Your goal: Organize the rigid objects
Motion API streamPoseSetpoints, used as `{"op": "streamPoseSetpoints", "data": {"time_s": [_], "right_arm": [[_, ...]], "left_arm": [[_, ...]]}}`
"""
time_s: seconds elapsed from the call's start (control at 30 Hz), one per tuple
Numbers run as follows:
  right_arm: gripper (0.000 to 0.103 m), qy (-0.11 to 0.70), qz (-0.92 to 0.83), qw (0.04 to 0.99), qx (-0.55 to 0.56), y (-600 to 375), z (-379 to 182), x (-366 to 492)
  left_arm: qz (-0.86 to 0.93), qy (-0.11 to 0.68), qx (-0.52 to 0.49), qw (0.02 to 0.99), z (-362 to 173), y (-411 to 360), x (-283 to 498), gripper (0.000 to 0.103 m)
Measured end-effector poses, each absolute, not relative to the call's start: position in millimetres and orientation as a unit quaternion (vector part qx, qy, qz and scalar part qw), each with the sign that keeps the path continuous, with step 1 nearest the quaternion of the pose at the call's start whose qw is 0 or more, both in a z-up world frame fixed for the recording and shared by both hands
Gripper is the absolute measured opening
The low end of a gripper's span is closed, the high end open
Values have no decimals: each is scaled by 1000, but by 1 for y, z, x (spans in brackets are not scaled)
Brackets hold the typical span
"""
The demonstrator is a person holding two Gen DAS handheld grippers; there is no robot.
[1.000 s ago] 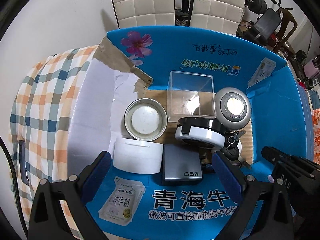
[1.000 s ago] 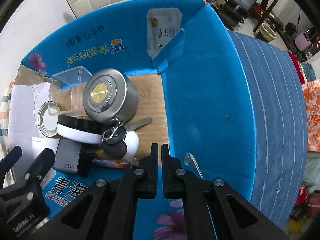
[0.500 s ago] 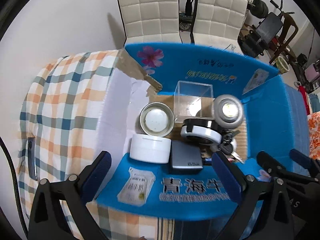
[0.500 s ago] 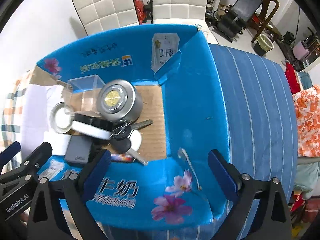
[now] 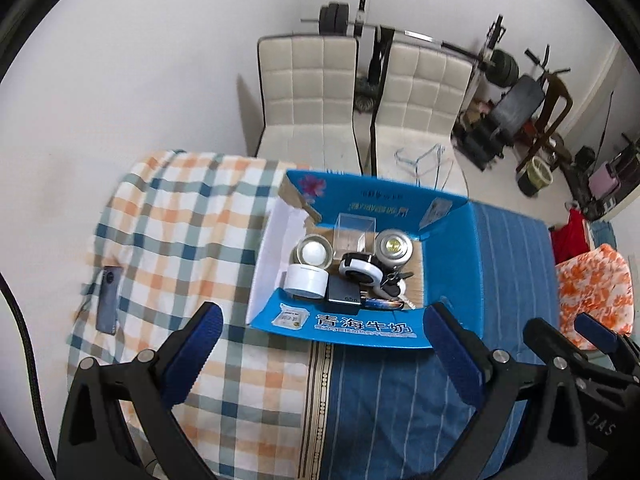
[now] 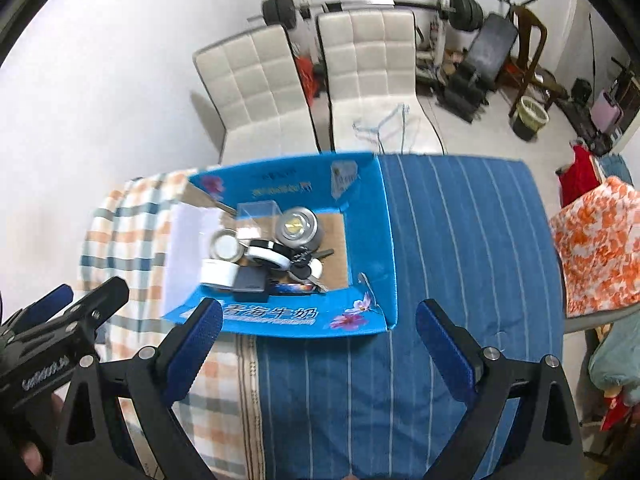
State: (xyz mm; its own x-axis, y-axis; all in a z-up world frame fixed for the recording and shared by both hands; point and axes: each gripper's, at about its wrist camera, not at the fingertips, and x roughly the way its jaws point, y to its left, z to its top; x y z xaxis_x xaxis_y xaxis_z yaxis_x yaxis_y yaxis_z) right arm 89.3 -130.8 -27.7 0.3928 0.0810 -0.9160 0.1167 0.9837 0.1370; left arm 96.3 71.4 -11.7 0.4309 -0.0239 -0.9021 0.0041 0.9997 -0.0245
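Observation:
An open blue cardboard box (image 5: 360, 332) (image 6: 276, 316) lies on the table. It holds a clear plastic cube (image 5: 354, 230), a silver round tin (image 5: 394, 246) (image 6: 296, 226), an open metal can (image 5: 314, 252), a white round container (image 5: 306, 280), a black-and-white disc (image 5: 360, 270), a grey 65W charger (image 5: 344, 292) and keys (image 5: 394, 280). My left gripper (image 5: 320, 344) is open and empty, high above the box's near flap. My right gripper (image 6: 320, 340) is open and empty, also raised in front of the box.
The table has a checked cloth (image 5: 180, 220) on the left and a blue striped cloth (image 6: 460, 240) on the right. A phone (image 5: 108, 300) lies on the checked cloth. Two white chairs (image 5: 360, 92) stand behind the table. An orange patterned cloth (image 6: 596, 248) is at the right.
Both grippers have pulled up and back from the box, which now looks small and far. The right gripper, shut a second ago, has opened.

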Motion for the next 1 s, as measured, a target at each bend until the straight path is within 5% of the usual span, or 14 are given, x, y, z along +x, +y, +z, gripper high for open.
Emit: {"op": "streamPoseSetpoints", "data": {"time_s": [0.33, 1.0], "right_arm": [[99, 507, 3, 860, 55, -126, 62, 29], [99, 487, -12, 872, 44, -127, 87, 10]], "left_arm": [[8, 493, 20, 870, 44, 76, 54, 103], [-2, 482, 31, 876, 49, 62, 35, 103]]}}
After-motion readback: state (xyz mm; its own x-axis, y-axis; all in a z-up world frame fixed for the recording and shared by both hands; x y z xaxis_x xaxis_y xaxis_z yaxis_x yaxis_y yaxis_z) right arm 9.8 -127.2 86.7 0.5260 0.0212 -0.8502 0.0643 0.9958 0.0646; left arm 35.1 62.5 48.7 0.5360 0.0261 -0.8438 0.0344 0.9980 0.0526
